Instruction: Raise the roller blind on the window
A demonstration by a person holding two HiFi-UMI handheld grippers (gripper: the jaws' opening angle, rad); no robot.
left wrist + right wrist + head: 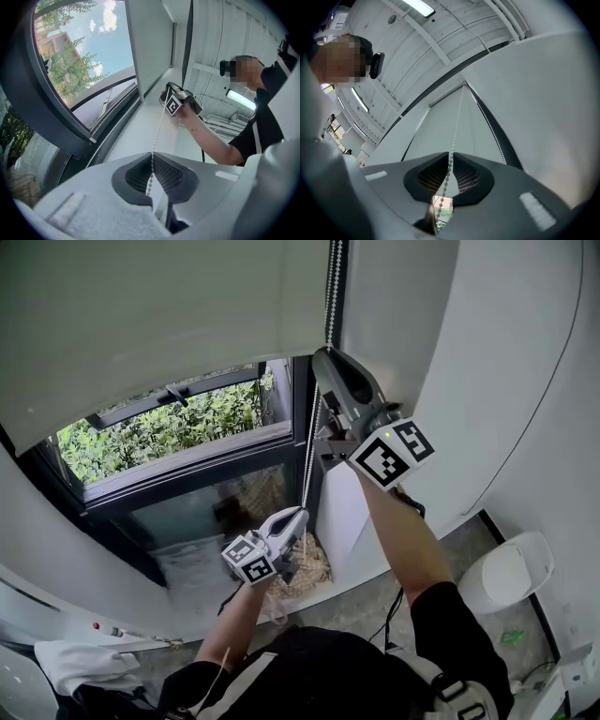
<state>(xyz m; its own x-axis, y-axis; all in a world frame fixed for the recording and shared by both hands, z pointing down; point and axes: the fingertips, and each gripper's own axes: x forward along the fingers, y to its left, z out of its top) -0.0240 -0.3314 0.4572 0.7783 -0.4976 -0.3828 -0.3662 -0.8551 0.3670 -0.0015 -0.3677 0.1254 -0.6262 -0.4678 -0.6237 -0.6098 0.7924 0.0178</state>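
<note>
The left tongs (300,513) pinched the bead chain (310,448) low down and the right tongs (325,354) pinched it higher up.

Matt off-white cloth roller blind (141,324). Bead chain (159,121) of small, smooth, pale beads. Dark matt window frame (187,463). Smooth matt grey plastic shells and dark ribbed pads (169,174) on the left hand-held gripper (151,155) and right hand-held gripper (450,155).

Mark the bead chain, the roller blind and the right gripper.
bead chain (157,130), left gripper view, midway along its straight stretch.
roller blind (159,324), head view, middle of the fabric.
right gripper (450,154), right gripper view, midway between its fingertips.
</note>
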